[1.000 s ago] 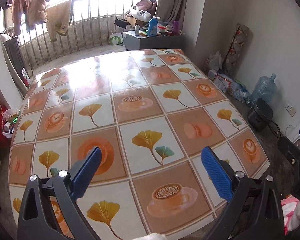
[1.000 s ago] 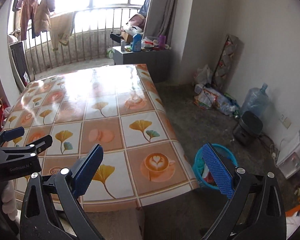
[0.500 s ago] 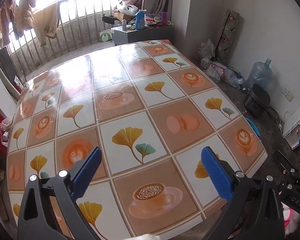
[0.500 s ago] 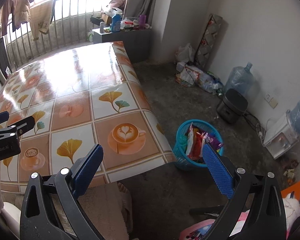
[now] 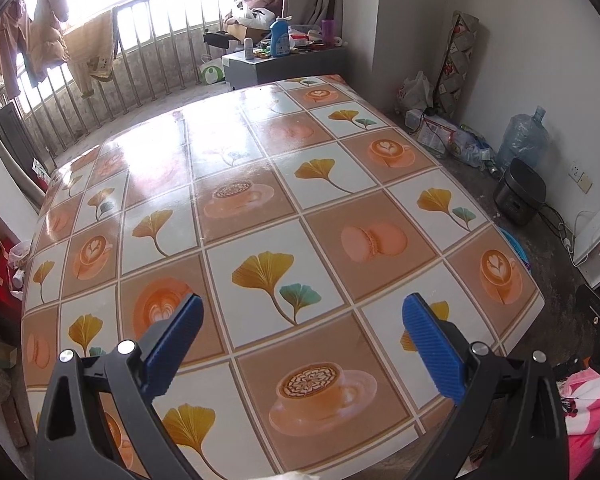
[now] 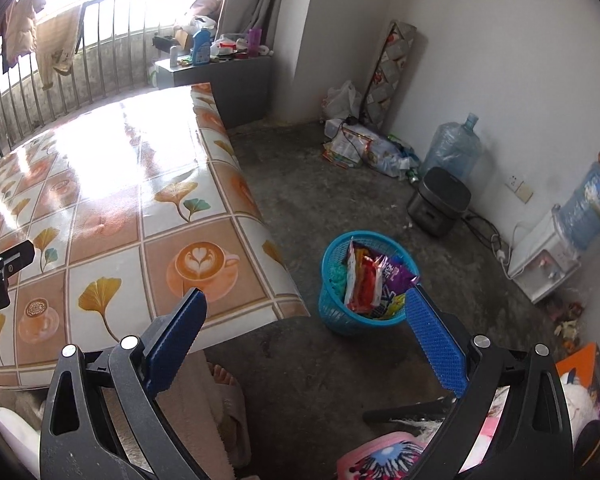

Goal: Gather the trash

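Left wrist view: the left gripper [image 5: 302,322] hangs over the table [image 5: 260,208], jaws spread wide and empty — nothing lies on the patterned cloth.

Right wrist view: the right gripper [image 6: 306,314] is likewise wide apart and empty, past the table's corner. The trash [image 6: 374,280] — bright wrappers — sits in the blue basket [image 6: 332,304] on the floor beside the table.

The left gripper [image 5: 302,330] hangs wide apart, holding nothing, above the patterned table [image 5: 260,208].
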The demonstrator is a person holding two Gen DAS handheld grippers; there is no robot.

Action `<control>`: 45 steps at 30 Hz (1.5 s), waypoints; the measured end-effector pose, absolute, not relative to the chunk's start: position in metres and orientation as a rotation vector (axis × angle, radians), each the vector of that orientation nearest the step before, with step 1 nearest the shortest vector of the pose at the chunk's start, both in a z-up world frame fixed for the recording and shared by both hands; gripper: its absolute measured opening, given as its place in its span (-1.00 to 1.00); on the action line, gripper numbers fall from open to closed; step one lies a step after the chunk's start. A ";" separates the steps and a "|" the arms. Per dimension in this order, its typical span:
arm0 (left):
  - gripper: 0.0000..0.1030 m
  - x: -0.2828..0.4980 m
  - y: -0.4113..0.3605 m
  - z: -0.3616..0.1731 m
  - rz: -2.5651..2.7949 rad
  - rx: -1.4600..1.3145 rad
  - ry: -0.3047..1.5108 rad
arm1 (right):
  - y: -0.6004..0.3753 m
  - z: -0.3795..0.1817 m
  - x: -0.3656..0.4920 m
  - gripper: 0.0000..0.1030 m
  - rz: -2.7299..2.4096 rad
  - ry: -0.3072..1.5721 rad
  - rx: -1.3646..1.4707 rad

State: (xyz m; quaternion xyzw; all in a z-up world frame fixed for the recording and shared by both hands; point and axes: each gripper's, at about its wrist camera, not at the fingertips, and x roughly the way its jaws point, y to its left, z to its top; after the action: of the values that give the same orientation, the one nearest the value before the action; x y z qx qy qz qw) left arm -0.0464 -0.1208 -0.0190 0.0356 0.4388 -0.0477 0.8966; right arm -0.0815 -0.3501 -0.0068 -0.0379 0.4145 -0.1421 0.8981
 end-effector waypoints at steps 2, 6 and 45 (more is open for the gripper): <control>0.89 -0.047 -0.118 -0.018 -0.092 0.079 0.907 | -0.349 -0.009 -0.080 0.85 -0.292 0.861 -0.077; 0.89 -0.047 -0.111 -0.019 -0.078 0.080 0.913 | -0.347 -0.011 -0.079 0.85 -0.281 0.862 -0.073; 0.89 -0.048 -0.119 -0.027 -0.120 0.093 0.949 | -0.337 -0.018 -0.084 0.85 -0.258 0.883 -0.068</control>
State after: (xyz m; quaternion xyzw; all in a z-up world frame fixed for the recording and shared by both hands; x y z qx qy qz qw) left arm -0.0476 -0.1192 -0.0271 0.0448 0.4563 -0.0578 0.8868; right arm -0.0839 -0.3370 -0.0180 -0.0330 0.4262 -0.1245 0.8954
